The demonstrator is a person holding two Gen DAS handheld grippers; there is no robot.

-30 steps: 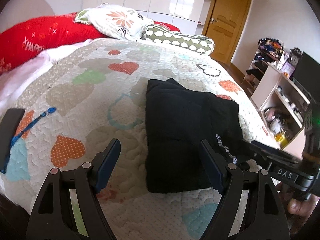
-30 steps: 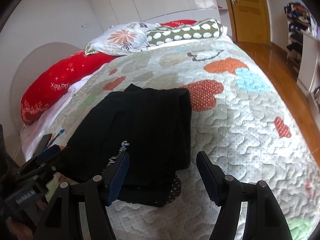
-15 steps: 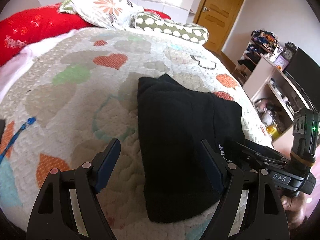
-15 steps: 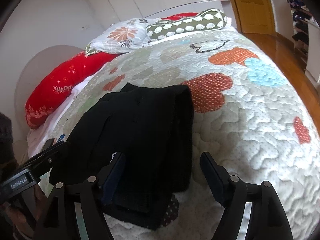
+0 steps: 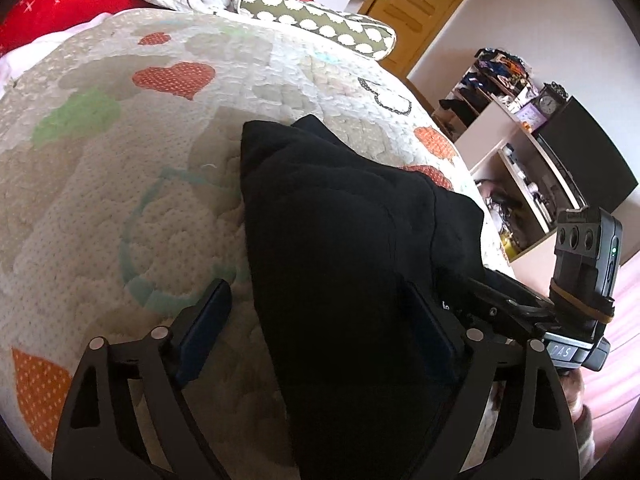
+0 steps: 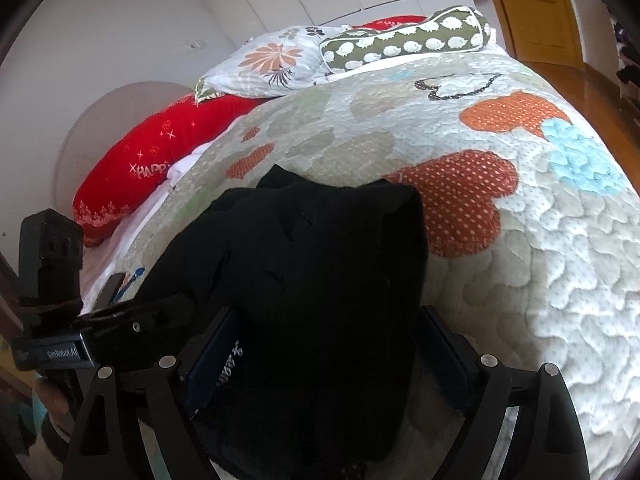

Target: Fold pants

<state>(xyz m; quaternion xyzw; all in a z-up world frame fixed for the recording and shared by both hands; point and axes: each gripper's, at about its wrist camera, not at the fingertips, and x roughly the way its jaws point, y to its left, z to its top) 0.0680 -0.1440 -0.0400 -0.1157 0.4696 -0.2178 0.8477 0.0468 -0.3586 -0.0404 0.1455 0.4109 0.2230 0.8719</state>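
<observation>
1. We see the black pants [image 5: 340, 248] lying on the heart-patterned quilt [image 5: 100, 208], filling the centre and lower half of both wrist views. They are already doubled into a compact, roughly rectangular bundle with several layers stacked.

2. We judge the fold to be far along: no loose leg trails across the quilt, and the far corners sit fairly square. What is left, at most, looks like one more fold from the near edge, or a tidy-up of the bundle.

3. Our left gripper [image 5: 316, 336] stands spread wide, its jaws having just been opening. One finger sits over bare quilt at lower left and the other over the cloth at lower centre; the left edge of the pants lies between them, but nothing is pinched.

4. Our right gripper [image 6: 332, 356] is likewise released, and its jaws have just been opening too. The near part of the pants lies between its fingers, loose and ungripped as far as we can tell.

5. The left wrist view alone shows the shelving unit [image 5: 516, 168] and the dark screen [image 5: 588, 152] at right, plus the right gripper's body at lower right.

6. The right wrist view alone shows the whole red pillow [image 6: 148, 168] at left, white lettering on the cloth [image 6: 228, 368] by the lower-left finger, and the left gripper's body at far left.

7. Both views show the wooden door [image 5: 416, 4] and the olive spotted bolster [image 6: 404, 44] at the top of the frame.
</observation>
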